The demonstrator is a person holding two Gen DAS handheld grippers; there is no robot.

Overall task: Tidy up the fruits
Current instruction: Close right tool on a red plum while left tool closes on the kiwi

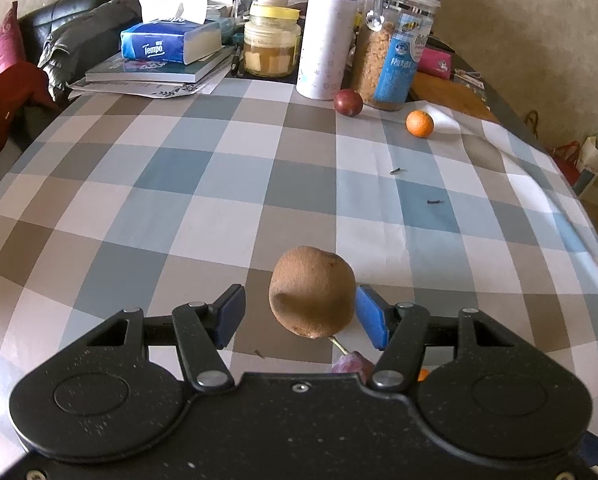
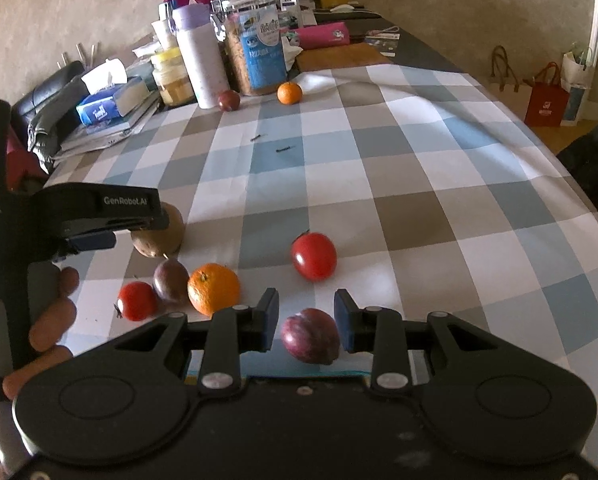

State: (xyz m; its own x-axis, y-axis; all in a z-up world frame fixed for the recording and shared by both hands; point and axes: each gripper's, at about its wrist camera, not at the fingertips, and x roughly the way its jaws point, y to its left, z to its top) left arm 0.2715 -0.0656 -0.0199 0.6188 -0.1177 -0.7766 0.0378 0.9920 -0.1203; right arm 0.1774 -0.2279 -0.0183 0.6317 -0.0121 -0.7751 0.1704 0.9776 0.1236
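fuzzy matt kiwi [image 1: 311,294]; glossy smooth tomato [image 2: 313,256].

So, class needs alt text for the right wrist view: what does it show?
The right gripper brackets a purple plum above a checked tablecloth. A tomato lies beyond; left, an orange, passion fruit and second tomato cluster below the left gripper's kiwi.

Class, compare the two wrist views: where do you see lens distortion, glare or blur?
Left wrist view: fisheye bends the checked tablecloth lines into curves, corners darken. Right wrist view: sunlight washes out the cloth beside the far orange; the lone tomato shows a glare spot.
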